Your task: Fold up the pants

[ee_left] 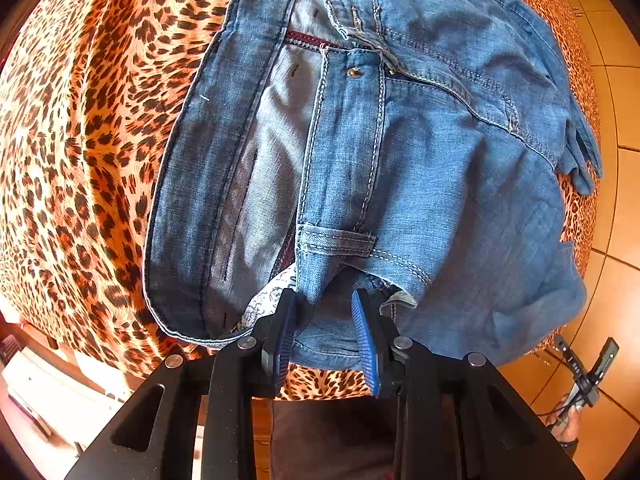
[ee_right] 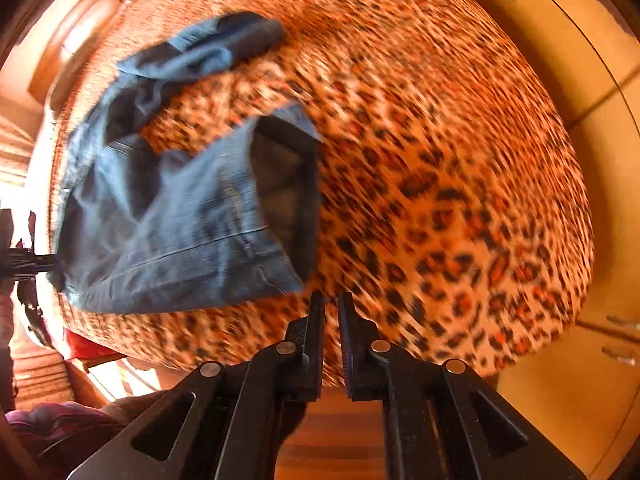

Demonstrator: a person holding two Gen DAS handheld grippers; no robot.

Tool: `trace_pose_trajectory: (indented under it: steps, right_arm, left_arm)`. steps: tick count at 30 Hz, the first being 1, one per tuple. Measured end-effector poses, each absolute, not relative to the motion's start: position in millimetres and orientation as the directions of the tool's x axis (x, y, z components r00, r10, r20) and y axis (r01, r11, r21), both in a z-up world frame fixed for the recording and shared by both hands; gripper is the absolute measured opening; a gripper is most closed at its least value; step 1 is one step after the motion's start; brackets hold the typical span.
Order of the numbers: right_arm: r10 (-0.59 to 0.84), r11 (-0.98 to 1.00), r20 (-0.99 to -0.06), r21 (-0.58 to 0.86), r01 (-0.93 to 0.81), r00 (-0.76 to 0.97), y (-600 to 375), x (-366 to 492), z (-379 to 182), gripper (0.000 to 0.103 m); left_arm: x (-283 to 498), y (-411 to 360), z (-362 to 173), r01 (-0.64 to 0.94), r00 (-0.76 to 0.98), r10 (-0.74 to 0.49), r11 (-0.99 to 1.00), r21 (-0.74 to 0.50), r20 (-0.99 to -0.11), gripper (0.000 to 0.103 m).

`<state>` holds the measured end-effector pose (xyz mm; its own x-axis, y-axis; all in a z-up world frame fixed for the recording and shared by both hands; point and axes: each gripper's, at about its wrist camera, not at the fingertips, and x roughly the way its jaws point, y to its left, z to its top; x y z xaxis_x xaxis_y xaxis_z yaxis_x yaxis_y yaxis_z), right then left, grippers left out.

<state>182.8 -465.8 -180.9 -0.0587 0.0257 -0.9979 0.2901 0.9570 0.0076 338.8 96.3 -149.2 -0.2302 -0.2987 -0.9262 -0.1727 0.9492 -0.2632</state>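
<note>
Blue denim pants (ee_left: 360,140) lie on a leopard-print bed cover (ee_left: 80,160), waistband open toward me, fly unzipped. My left gripper (ee_left: 324,300) has its blue-padded fingers on either side of the waistband edge near a belt loop, closed on the denim. In the right wrist view the pants (ee_right: 180,220) lie crumpled at the left, with one leg opening facing right. My right gripper (ee_right: 331,300) is empty above the cover, just right of the leg hem, its fingers nearly together with a narrow gap. That view is motion-blurred.
The bed's near edge (ee_left: 320,384) lies just under my left gripper. Tiled floor (ee_left: 616,200) lies to the right. The right gripper shows small in the left wrist view (ee_left: 584,368). Wooden cabinets (ee_right: 580,380) stand right of the bed.
</note>
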Motion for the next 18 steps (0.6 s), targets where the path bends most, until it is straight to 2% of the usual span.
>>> trace_pose_trajectory:
  steps: [2, 4, 5, 6, 8, 12, 16, 17, 18]
  right_arm:
    - [0.001, 0.930, -0.998, -0.020, 0.367, -0.056, -480.4, 169.6, -178.2, 0.010]
    - [0.052, 0.899, -0.998, 0.059, 0.434, 0.030, -490.2, 169.0, -162.3, 0.013]
    - [0.078, 0.883, -0.993, 0.108, 0.457, 0.083, -492.7, 171.8, -153.8, 0.026]
    - [0.108, 0.867, -0.985, 0.159, 0.473, 0.133, -493.8, 176.5, -147.2, 0.047]
    - [0.160, 0.836, -0.964, 0.246, 0.491, 0.211, -492.3, 189.6, -142.3, 0.068]
    - [0.230, 0.798, -0.936, 0.337, 0.500, 0.265, -474.1, 221.4, -164.8, 0.067]
    - [0.178, 0.824, -0.959, 0.269, 0.499, 0.222, -463.5, 241.5, -190.7, 0.067]
    - [0.159, 0.830, -0.965, 0.245, 0.501, 0.208, -462.4, 243.4, -196.5, 0.067]
    - [0.148, 0.836, -0.967, 0.234, 0.496, 0.205, -459.6, 243.3, -202.1, 0.063]
  left_arm:
    - [340.1, 99.0, -142.5, -0.162, -0.222, -0.306, 0.948, -0.274, -0.926, 0.028]
    - [345.3, 101.3, -128.8, -0.148, -0.195, -0.318, 0.945, -0.293, -0.928, 0.031]
    - [349.4, 103.7, -123.5, -0.145, -0.178, -0.331, 0.940, -0.308, -0.927, 0.038]
    - [353.7, 106.1, -119.7, -0.145, -0.165, -0.347, 0.934, -0.326, -0.923, 0.050]
    - [362.7, 108.2, -119.4, -0.148, -0.151, -0.352, 0.932, -0.331, -0.924, 0.061]
    - [373.2, 102.9, -134.6, -0.153, -0.186, -0.348, 0.934, -0.322, -0.919, 0.061]
    - [365.1, 89.5, -151.9, -0.133, -0.224, -0.332, 0.942, -0.309, -0.916, 0.061]
    - [361.8, 87.8, -153.4, -0.127, -0.222, -0.327, 0.944, -0.305, -0.918, 0.059]
    - [360.2, 86.8, -153.8, -0.119, -0.215, -0.308, 0.950, -0.288, -0.927, 0.053]
